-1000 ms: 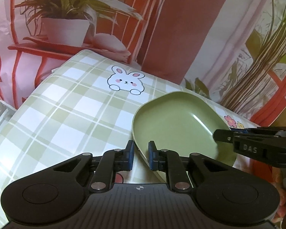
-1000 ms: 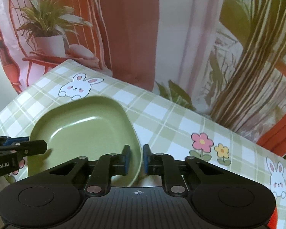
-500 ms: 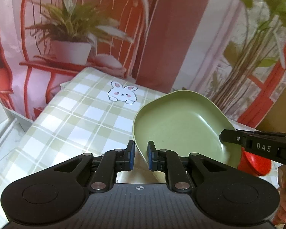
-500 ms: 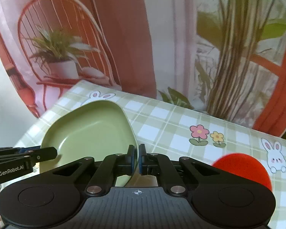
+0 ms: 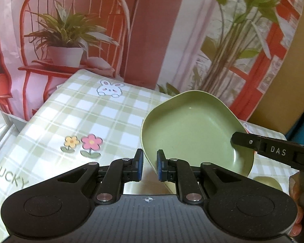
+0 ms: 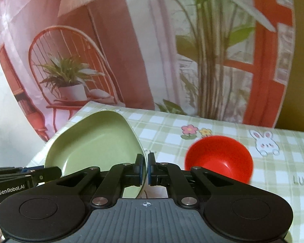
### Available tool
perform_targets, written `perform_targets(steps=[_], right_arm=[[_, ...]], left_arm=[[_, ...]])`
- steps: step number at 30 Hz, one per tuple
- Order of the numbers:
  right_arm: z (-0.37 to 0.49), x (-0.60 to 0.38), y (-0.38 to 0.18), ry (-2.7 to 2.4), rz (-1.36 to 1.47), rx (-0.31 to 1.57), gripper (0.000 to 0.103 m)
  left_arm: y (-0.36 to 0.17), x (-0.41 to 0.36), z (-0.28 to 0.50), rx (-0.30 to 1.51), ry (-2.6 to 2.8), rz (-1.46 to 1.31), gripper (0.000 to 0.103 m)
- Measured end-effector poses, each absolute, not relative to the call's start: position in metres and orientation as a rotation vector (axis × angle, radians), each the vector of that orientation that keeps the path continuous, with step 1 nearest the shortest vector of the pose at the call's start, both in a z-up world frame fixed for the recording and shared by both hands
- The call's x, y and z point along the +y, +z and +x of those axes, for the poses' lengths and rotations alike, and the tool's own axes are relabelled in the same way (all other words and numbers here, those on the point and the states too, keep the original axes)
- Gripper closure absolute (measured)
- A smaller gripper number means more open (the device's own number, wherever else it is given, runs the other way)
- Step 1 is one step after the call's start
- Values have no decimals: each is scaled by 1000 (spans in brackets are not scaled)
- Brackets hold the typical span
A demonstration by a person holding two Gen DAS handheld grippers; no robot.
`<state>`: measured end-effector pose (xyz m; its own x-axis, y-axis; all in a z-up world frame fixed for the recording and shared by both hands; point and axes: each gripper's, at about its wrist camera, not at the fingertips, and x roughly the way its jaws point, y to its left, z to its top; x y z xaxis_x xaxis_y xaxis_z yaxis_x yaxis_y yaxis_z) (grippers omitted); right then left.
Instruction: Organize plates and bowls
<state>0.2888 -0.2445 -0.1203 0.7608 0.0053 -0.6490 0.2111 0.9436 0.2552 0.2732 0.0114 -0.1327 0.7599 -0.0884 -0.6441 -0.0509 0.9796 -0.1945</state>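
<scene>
Both tongs pinch one rounded-square green plastic plate (image 5: 194,129), held tilted above the checked tablecloth (image 5: 87,119): the left gripper (image 5: 149,165) on its near-left rim, the right gripper (image 6: 145,169) opposite. A glossy red bowl (image 6: 218,158) sits toward the table's right edge.

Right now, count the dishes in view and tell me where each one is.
2. The green plate is held off the table, with the left gripper and the right gripper each clamped on its rim. The red bowl sits on the checked tablecloth. Others may be hidden.
</scene>
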Motion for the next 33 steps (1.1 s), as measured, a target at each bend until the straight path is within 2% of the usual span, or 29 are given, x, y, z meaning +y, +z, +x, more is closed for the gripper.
perform_targets(steps=[18,33], right_arm=[[201,-253,-129,-184,491,597,97],[172,-254,-155,-201,556,616,96]], left_arm=[[-141,-18,229,738,-40,-193,88],[-157,-24,212,790,-57,-188,88]])
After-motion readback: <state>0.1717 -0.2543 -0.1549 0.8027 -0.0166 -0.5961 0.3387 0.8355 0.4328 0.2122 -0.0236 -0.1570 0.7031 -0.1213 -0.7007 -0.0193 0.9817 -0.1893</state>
